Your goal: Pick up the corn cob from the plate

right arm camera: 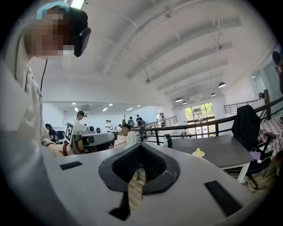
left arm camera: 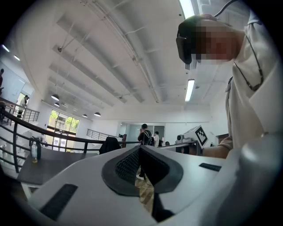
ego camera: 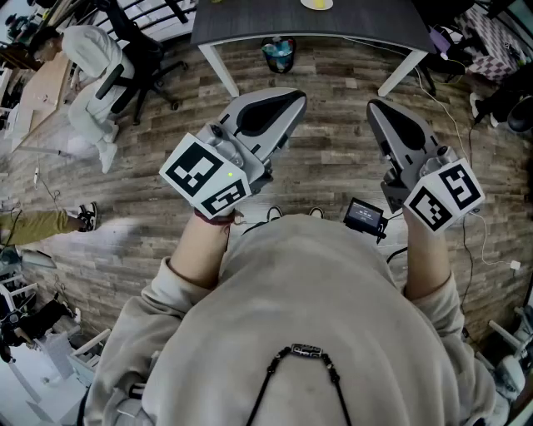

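Plainly the approach stage, nothing grasped yet. Right gripper (right arm camera: 139, 152) has its jaws pressed together with nothing between them and is held near level in front of the chest. Left gripper (left arm camera: 140, 152) reads the same: pads meeting at the tip, empty. Both hang over wood floor (ego camera: 333, 158), well short of the table (ego camera: 333, 23). Corn cob (right arm camera: 197, 152) shows small and yellow on a pale plate (right arm camera: 193, 155) on the table top, best seen in the right gripper view; the head view catches only a sliver at its top margin. Judgement: the next move calls for stepping up to the table, spreading one set of jaws (the right looks better lined up), and closing across the cob's width. A round cob may roll on the plate if nudged off-centre. Around: dark bottle (right arm camera: 167, 140) toward the other end of the table top, well apart from the plate; teal bin (ego camera: 279, 54) under the table; office chair (ego camera: 137, 58) off to the left; another chair draped in a dark jacket (right arm camera: 245, 126) by the table end; small black box (ego camera: 364, 215) close to the person's body. Nothing stands between the grippers and the plate, only open floor to cross.
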Demonstrator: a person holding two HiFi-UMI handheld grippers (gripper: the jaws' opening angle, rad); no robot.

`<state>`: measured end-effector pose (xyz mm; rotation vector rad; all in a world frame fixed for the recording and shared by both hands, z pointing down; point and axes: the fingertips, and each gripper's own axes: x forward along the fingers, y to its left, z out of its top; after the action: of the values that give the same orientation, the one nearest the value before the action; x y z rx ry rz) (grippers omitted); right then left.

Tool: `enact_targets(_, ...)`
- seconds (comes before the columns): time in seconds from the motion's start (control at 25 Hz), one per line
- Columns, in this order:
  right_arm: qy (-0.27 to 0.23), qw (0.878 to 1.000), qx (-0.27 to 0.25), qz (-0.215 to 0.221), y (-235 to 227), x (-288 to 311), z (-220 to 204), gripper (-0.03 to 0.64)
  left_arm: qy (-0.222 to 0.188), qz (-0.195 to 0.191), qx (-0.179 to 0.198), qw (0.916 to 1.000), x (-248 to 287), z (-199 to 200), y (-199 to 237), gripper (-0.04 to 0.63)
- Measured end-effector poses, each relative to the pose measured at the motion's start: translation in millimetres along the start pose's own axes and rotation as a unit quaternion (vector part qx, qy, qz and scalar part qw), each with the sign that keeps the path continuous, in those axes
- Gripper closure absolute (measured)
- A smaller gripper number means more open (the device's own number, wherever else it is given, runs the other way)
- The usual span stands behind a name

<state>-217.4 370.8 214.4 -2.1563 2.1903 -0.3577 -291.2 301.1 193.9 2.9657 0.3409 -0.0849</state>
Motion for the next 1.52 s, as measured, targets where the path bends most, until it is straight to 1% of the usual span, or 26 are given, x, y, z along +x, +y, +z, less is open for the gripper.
enact_targets(0.12, -0.002, 1.0, 0.0, 0.002, -2, -1, 2, 0.601, -0.004, 0.0, -0.007, 1.0, 1, 2, -1, 0.594)
enact_targets(0.2, -0.002, 1.0, 0.002, 0.003, -7, -4, 1, 0.601, -0.007, 0.004, -0.002, 1.0, 6, 2, -1, 0.594)
enact_targets(0.32, -0.011, 1.0, 0.017, 0.004, -22, -11, 1, 0.601, -0.006, 0.009, 0.011, 0.9999, 20, 1, -3, 0.594)
enact_targets(0.48, -0.025, 0.999, 0.028, -0.002, -47, -23, 1, 0.601, 0.001, -0.002, 0.006, 1.0, 40, -5, -10, 0.594)
enact_targets(0.64, -0.03, 0.999, 0.033, 0.002, -66, -33, -1, 0.601, 0.013, 0.013, 0.036, 0.9992, 59, -11, -13, 0.595)
enact_targets(0.8, -0.02, 0.999, 0.046, 0.019, -77, -43, -8, 0.601, 0.022, 0.014, 0.027, 0.9993, 71, -15, -23, 0.595)
enact_targets(0.88, -0.017, 0.998, 0.051, 0.025, -83, -46, -12, 0.601, 0.027, 0.014, 0.031, 0.999, 74, -18, -28, 0.595)
enact_targets(0.96, -0.014, 0.998, 0.055, 0.028, -90, -47, -18, 0.601, 0.026, 0.025, 0.035, 0.9987, 74, -21, -26, 0.595)
enact_targets(1.08, -0.008, 0.998, 0.062, 0.032, -100, -47, -25, 0.601, 0.028, 0.044, 0.015, 0.9985, 73, -27, -16, 0.594)
enact_targets(1.2, -0.02, 0.997, 0.063, 0.03, -107, -46, -20, 0.601, 0.025, 0.05, -0.002, 0.9985, 71, -23, -6, 0.594)
enact_targets(1.32, -0.037, 0.997, 0.062, 0.031, -108, -45, -11, 0.601, 0.019, 0.047, -0.002, 0.9987, 74, -19, -2, 0.594)
enact_targets(1.52, -0.037, 0.998, 0.057, 0.019, -116, -38, -5, 0.601, 0.01, 0.032, -0.018, 0.9993, 86, -24, 13, 0.594)
